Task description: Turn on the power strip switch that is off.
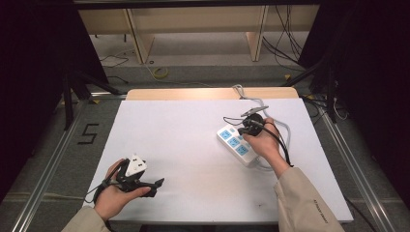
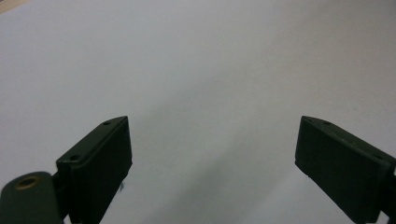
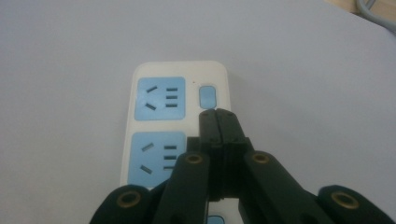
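A white power strip (image 1: 236, 144) with blue sockets lies right of centre on the white table (image 1: 188, 130). My right gripper (image 1: 241, 130) hovers over it, held by the person's right hand. In the right gripper view the jaws are shut together with nothing between them, and the right gripper (image 3: 218, 114) ends just short of the strip's blue switch button (image 3: 207, 96) at the far end of the power strip (image 3: 159, 100). My left gripper (image 1: 156, 187) rests low at the table's near left, its jaws wide apart. The left gripper (image 2: 212, 135) faces bare white table surface.
The strip's grey cable (image 1: 239, 92) runs off the table's far edge and also shows as the grey cable (image 3: 373, 9) at the top right. A wooden strip (image 1: 208, 93) borders the far edge. Dark stands and cables sit on the floor around the table.
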`<state>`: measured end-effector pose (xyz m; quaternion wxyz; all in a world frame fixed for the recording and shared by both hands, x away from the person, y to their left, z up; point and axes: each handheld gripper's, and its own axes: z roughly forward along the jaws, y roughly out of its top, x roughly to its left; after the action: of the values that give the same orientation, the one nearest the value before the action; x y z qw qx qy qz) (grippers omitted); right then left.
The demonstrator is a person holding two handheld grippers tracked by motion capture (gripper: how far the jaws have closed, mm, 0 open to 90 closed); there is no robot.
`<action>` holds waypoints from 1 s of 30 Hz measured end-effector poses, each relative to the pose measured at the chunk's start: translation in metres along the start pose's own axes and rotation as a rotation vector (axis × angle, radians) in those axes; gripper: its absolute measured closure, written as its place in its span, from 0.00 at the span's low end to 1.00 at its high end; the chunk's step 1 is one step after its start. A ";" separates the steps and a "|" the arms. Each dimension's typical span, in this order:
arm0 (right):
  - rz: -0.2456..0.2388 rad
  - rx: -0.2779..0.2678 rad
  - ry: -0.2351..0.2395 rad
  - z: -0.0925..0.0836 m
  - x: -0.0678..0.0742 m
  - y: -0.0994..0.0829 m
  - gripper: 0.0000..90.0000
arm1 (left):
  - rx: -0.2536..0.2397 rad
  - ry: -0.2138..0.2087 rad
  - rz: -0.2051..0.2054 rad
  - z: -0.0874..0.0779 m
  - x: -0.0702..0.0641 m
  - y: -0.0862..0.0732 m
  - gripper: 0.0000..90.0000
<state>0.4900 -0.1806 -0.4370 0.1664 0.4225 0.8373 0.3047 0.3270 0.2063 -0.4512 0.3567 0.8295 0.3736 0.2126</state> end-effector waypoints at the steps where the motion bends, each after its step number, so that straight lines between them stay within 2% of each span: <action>1: -0.001 0.004 0.001 0.000 0.000 0.001 1.00 | 0.000 0.000 0.000 0.000 0.000 0.000 0.12; 19: 0.011 0.075 0.013 0.009 -0.004 0.004 1.00 | 0.001 -0.003 0.002 0.000 -0.001 0.001 0.12; 30: -0.005 0.104 0.015 0.010 -0.003 0.008 1.00 | 0.001 -0.003 0.003 0.001 -0.001 0.001 0.12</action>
<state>0.5022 -0.1752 -0.4393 0.1387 0.4265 0.8542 0.2633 0.3273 0.2049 -0.4509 0.3568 0.8305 0.3718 0.2116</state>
